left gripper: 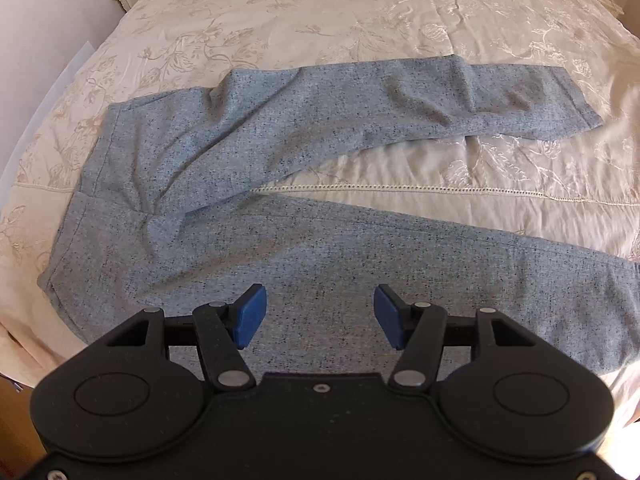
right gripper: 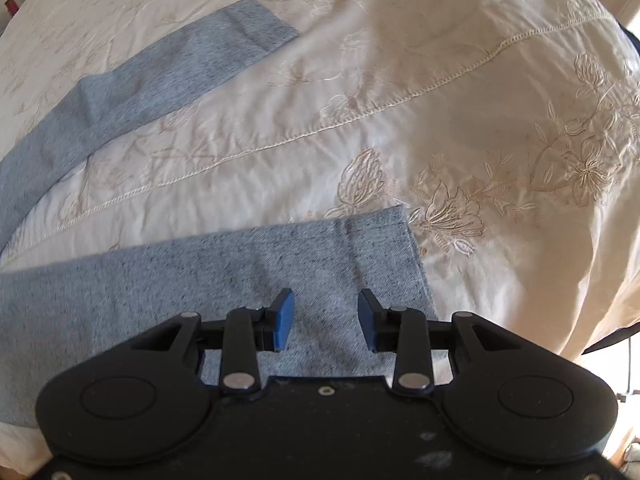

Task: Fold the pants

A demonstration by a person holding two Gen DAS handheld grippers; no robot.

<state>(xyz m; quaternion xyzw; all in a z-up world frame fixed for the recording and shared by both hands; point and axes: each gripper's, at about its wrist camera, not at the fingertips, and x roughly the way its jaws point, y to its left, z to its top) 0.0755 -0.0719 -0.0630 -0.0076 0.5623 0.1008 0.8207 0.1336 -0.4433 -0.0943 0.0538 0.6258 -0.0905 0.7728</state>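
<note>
Pants (left gripper: 248,184) lie unfolded on the bed (left gripper: 360,12), legs spread apart; the left claw (left gripper: 318,316) hangs open above the near leg. From the right wrist, the right claw (right gripper: 326,320) (also open, gripping nothing) hovers by the near hem (right gripper: 408,256); no fold is made yet.

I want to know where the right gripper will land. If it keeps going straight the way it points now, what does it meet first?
Most likely the pants: the right gripper points down at the near leg, just short of its hem. Its jaws stand open with nothing between them. How far above the cloth it is, I cannot tell.
</note>
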